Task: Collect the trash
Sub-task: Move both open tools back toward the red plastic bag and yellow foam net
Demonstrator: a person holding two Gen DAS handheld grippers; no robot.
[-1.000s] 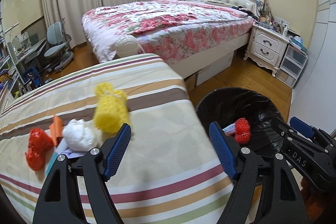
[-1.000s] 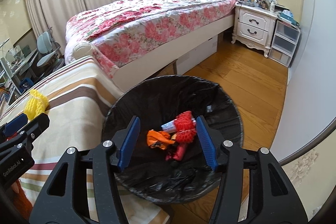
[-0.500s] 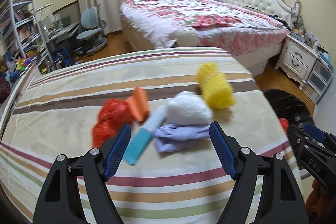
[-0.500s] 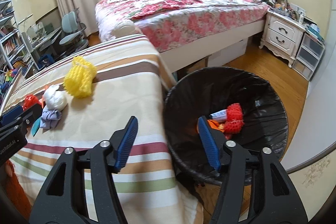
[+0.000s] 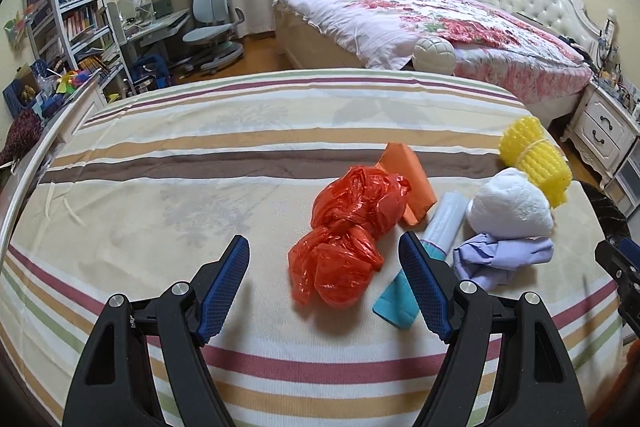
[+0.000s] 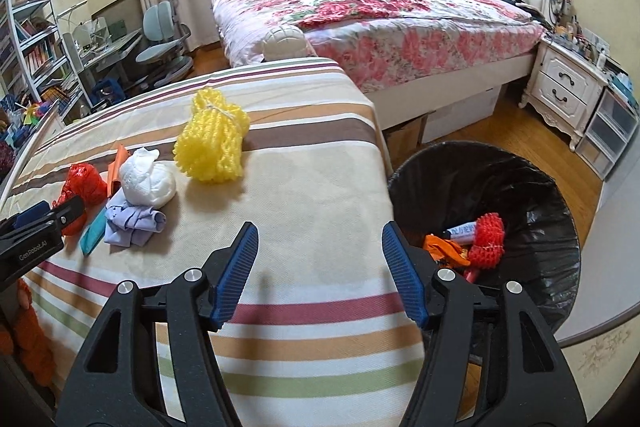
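Below, left gripper [image 5: 324,283], jaws spread and empty, hovers at the red plastic bag [image 5: 352,231]; right gripper [image 6: 318,267], likewise spread, beside the bin [image 6: 520,187].

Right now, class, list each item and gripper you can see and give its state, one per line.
left gripper: open, empty
right gripper: open, empty
red plastic bag: crumpled, on the striped cloth
yellow foam net: bundled, tied
white wad: balled up
trash bin: lined, partly filled
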